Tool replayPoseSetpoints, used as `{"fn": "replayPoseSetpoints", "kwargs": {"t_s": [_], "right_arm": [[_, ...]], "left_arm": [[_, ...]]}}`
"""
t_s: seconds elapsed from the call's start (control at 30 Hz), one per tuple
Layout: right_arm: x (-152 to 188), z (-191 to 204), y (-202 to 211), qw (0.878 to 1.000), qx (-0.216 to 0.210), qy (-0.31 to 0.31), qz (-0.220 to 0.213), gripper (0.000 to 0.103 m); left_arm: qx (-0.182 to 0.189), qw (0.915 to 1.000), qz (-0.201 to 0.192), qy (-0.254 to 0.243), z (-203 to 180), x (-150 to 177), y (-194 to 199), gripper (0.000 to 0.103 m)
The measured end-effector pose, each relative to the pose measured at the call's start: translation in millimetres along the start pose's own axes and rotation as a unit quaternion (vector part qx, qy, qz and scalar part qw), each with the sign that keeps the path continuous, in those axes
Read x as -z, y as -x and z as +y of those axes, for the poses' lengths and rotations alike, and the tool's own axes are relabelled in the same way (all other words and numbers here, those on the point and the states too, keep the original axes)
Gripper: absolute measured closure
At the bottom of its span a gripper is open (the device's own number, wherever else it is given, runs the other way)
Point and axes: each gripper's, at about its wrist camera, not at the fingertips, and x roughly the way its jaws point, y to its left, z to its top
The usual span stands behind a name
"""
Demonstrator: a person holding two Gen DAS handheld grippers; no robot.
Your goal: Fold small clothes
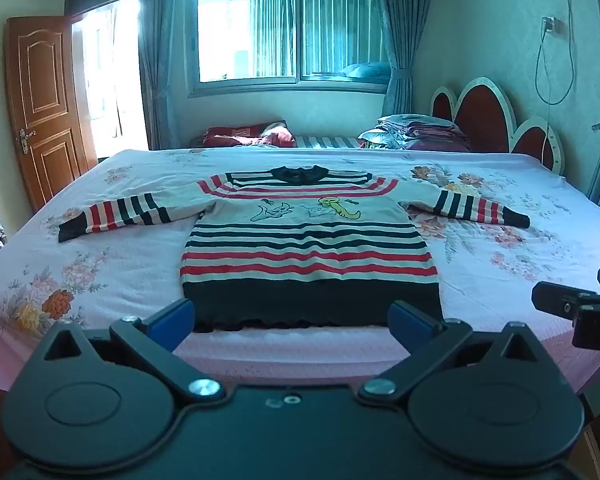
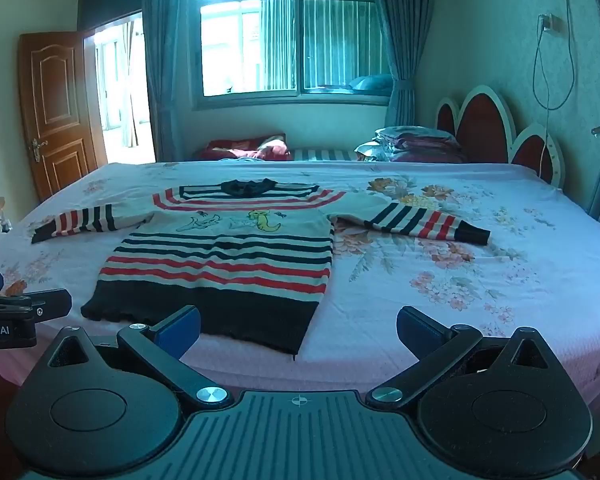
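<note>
Item: striped sweater (image 1: 310,240), child-size, laid flat and face up on the bed (image 1: 100,280), collar toward the far side, dark hem nearest the near edge, both sleeves spread outward.

Left gripper (image 1: 292,320): fingers spread wide, empty, held just short of the hem, centred on the body.

Right gripper (image 2: 298,328): fingers likewise parted, nothing held, off the hem's right corner over bare sheet.

Status: no fold yet made; garment appeared smooth.

Handling note (judgement): the first fold probably wanted a sleeve brought across the chest. Each cuff should be pinched near its dark band, lifted only slightly and carried straight inward, so the knit did not drag or bunch the body beneath. The soft bedding may yield; press lightly.
</note>
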Motion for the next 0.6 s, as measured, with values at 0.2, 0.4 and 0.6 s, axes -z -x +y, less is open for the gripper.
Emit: {"fn": "replayPoseSetpoints", "kwargs": {"t_s": [0.2,0.4,0.6], "right_arm": [[-3.1,-2.5,-2.3,1.0,0.002,0.005,0.003,0.0],[-3.4,-1.0,0.5,1.0,0.003,0.004,0.003,0.0],[-5.3,0.5,0.7,1.0,0.002,0.007,0.001,0.0]], "left_arm": [[-0.001,1.0,0.003,-0.004,-1.3,3.0,1.7,0.0],[-0.002,1.0,0.004,-0.003,-0.2,4.1,-0.5,0.0],[-0.003,1.0,0.002,-0.002,-1.1,2.8,2.3,0.0]]}}
